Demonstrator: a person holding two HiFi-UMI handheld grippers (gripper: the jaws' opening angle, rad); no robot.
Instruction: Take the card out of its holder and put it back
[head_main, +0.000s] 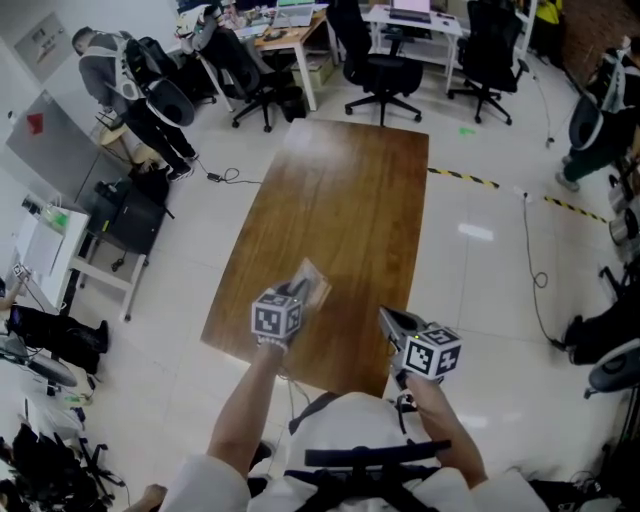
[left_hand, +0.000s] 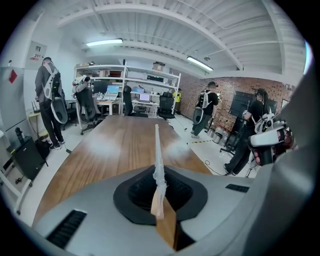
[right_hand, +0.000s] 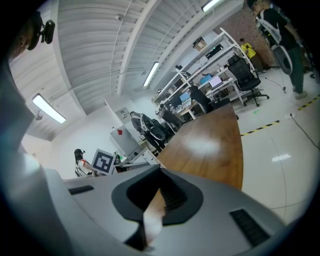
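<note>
At the lower middle of the head view, the left hand-held gripper (head_main: 293, 294) is raised over the near end of the long wooden worktop (head_main: 340, 200). A clear card holder (head_main: 312, 281) sticks out from its tip toward the upper right of the frame. The holder hangs above the wood and does not lie on it. In the left gripper view, the left hand-held gripper (left_hand: 159, 176) has its jaws pressed together on the lower edge of the card holder (left_hand: 157, 150). The holder shows edge-on as a thin, pale, see-through strip that rises straight up the centre of the frame from the meeting jaws, with the worktop (left_hand: 115, 145) stretching away behind it. No view shows whether the card is inside the sleeve.

The right hand-held gripper (head_main: 389, 320) is at the lower right of the head view, just beside the near right corner of the worktop and well apart from the holder. In the right gripper view, the right hand-held gripper (right_hand: 159, 194) has its jaws drawn together to a narrow slit, and nothing can be made out between them. The worktop (right_hand: 210, 145) runs toward the upper right of that frame.
</note>
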